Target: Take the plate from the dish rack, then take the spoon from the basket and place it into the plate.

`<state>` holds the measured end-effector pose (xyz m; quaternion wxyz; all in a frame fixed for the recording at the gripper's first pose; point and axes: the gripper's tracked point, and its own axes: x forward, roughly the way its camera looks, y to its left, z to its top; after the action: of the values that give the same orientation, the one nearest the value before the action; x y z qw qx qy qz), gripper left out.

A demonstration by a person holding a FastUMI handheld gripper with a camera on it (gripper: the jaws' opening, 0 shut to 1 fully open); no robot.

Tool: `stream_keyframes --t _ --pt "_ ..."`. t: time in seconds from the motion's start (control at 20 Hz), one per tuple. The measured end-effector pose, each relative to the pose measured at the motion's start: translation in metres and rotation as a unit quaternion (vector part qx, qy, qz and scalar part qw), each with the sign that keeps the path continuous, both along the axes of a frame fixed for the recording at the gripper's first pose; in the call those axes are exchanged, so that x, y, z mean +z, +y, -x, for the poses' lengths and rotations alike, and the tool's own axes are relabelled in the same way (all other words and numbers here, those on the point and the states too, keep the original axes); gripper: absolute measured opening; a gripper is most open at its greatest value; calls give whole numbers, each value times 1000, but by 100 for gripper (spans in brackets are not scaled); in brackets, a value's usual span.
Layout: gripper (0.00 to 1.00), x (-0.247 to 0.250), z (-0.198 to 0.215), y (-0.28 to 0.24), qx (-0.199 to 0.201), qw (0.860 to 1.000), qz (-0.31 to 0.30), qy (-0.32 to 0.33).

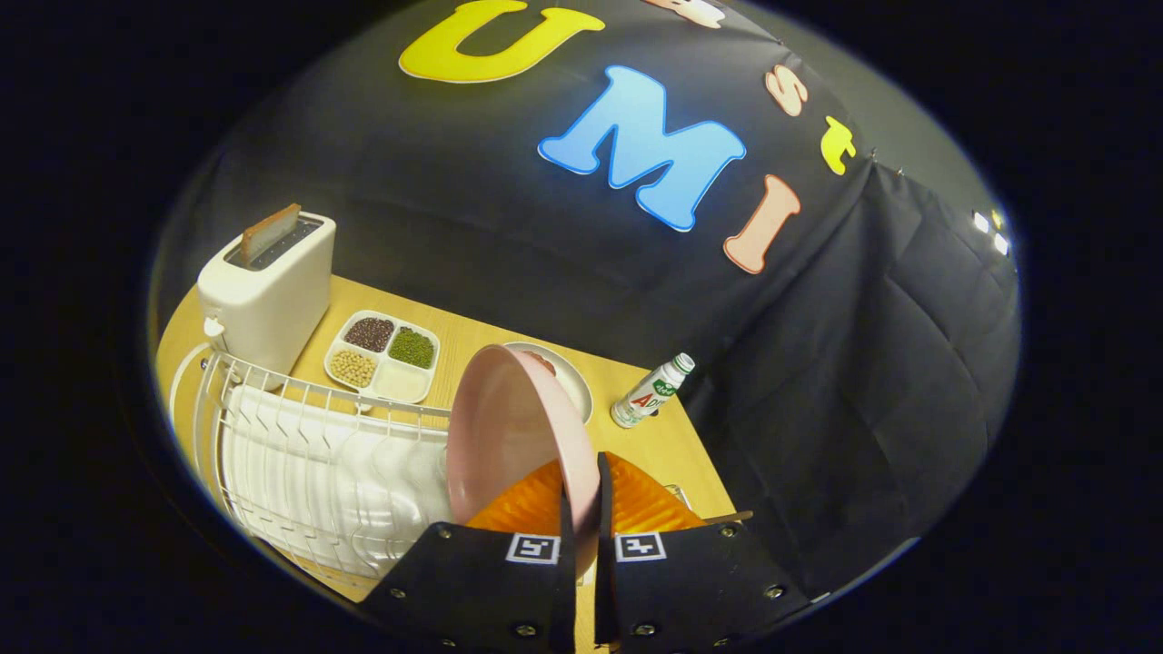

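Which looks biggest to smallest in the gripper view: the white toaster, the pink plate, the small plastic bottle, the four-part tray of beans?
1. Pink plate, clamped on edge by the gripper; nearness inflates it.
2. White toaster, nearly as large.
3. Four-part tray of beans.
4. Small plastic bottle.

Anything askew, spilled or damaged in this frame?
Only the small bottle stands out: it lies tipped on the wooden table near the black cloth wall, with no spill visible. The pink plate stands on edge, but that is because the gripper has its fingers shut on the rim, beside the dish rack.
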<state>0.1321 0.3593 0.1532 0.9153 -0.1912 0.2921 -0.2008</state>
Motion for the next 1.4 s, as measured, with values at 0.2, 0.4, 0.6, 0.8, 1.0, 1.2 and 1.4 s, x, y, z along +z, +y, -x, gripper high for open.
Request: stream_keyframes --t 0.2,0.4,0.6,0.8,1.0,1.2,1.4 --pt "8 26 10 -32 12 997 -77 -19" --pt "8 59 32 -81 12 986 -159 -43" --pt "8 74 67 -124 29 968 -246 -48" --pt "8 69 100 -166 53 958 -277 -54" --pt "8 55 134 -181 67 944 -319 -50" --pt "8 26 150 -182 97 924 -369 -29" --pt "8 -24 172 -175 119 896 -428 2"
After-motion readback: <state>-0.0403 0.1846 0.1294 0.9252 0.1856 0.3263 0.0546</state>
